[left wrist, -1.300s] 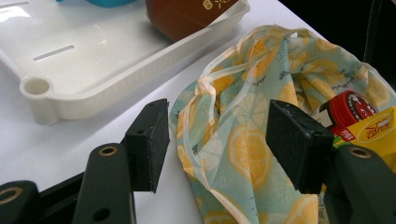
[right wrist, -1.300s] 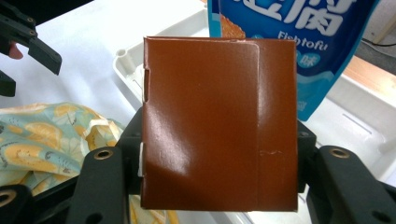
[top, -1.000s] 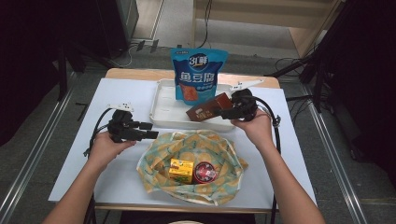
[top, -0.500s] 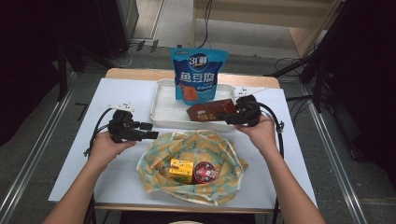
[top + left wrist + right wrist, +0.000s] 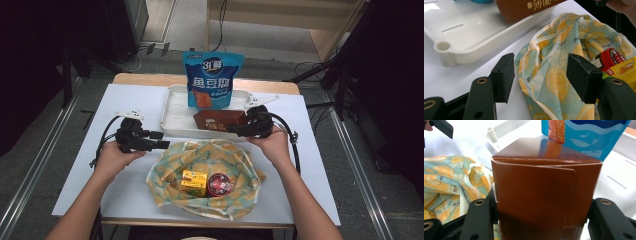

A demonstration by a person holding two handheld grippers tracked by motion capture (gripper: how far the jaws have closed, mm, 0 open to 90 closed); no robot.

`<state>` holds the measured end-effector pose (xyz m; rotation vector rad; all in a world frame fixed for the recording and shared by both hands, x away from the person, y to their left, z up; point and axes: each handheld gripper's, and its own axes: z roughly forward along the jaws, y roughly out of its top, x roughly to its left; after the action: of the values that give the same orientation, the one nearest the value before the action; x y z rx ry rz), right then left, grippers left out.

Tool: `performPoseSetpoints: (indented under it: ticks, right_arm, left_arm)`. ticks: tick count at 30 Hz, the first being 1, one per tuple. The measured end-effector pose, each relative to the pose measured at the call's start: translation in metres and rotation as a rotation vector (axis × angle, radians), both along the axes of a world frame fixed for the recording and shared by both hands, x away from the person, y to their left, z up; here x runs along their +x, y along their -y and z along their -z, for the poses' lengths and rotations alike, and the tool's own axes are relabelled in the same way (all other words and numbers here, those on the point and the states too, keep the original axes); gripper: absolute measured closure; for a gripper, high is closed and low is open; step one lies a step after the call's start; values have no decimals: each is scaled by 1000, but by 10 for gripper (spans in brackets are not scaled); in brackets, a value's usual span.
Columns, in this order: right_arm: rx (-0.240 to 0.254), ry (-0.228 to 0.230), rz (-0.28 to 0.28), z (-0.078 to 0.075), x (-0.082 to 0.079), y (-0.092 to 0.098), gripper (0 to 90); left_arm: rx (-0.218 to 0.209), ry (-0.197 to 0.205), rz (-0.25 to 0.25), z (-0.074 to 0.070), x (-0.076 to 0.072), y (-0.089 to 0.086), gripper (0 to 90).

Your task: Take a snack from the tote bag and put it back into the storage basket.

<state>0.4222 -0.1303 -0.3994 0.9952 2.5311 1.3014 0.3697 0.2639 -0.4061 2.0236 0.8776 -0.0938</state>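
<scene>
Now brown box (image 5: 219, 120) lies level over tray (image 5: 172, 107), previously tilted.

The brown carton (image 5: 219, 120) is a glossy rectangular box with pale printed lettering on its long face and a tucked end flap showing a small crease near its lower corner. It lies lengthwise at the front rim of the white tray (image 5: 175, 112), toward the tray's right front corner, its end clamped between the jaws of the right hand-held gripper (image 5: 240, 129).
</scene>
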Motion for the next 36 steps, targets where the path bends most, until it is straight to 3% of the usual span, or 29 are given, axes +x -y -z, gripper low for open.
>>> performPoseSetpoints:
  ticks: [26,36]
  right_arm:
    - [9,-19,-47,13,19,-39,439]
    - [-2,-35,-54,21,27,-46,435]
  left_arm:
    - [-3,1,0,0,0,0,400]
    - [1,1,2,0,0,0,401]
